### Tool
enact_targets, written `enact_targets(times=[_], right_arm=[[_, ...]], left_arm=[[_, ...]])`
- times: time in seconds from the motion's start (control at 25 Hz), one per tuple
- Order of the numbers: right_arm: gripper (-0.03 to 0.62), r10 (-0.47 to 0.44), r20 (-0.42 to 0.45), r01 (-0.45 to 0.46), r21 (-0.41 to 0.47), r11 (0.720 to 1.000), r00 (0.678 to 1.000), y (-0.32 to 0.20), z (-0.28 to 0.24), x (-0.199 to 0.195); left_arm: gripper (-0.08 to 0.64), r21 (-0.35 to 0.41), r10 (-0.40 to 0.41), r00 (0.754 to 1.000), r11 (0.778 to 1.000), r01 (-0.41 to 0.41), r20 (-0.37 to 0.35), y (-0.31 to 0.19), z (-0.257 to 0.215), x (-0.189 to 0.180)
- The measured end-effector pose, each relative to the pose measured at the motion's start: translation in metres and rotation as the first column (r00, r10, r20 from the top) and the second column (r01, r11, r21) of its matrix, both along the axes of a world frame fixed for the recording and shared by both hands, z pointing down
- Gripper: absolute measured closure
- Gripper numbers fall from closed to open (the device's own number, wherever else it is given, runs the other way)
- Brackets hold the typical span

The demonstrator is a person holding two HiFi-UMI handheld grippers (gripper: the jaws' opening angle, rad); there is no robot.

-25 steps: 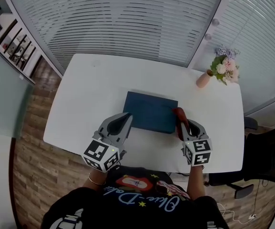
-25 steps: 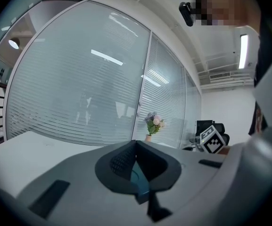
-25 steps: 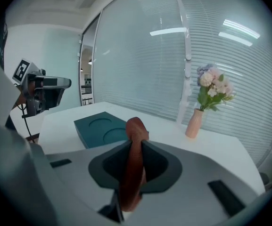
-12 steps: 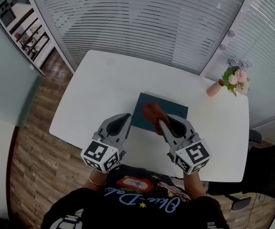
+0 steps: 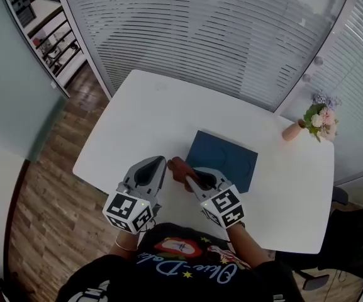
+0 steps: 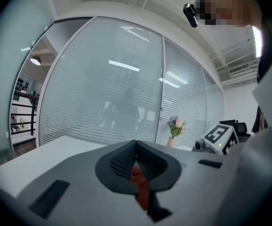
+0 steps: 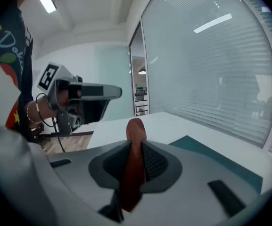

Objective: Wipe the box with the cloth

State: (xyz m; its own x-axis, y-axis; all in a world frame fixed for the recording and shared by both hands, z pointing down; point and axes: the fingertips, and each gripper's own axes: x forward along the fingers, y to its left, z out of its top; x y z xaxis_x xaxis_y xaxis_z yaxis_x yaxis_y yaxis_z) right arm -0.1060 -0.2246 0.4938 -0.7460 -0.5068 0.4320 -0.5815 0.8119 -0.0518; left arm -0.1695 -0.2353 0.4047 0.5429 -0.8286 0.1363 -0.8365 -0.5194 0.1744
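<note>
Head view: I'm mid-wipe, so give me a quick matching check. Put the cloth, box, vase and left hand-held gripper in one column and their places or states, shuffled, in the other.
1. cloth
2. box
3. flower vase
4. left hand-held gripper

A. stands near the far right edge of the table
B. jaws together, over the table's near edge
C. clamped in the right hand-held gripper
D. dark blue, lies flat on the table

Pairs: 1-C, 2-D, 3-A, 4-B
</note>
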Motion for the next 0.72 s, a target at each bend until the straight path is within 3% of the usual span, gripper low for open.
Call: enact_targets(times=[0.36, 0.72], right_arm=[[0.538, 0.151, -0.059, -0.152, -0.013, 0.988, 0.987, -0.002, 0.024, 0.052], [0.538, 0.351, -0.087, -0.354, -0.018, 0.935, 0.932, 0.011, 0.03, 0.128]], left_arm=[[0.557, -0.004, 0.052, 0.999, 0.999, -0.052, 0.001, -0.002, 0.001, 0.014], [0.557, -0.007, 0.169, 0.986, 0.986, -0.169, 0.0, -0.008, 0.002, 0.055]])
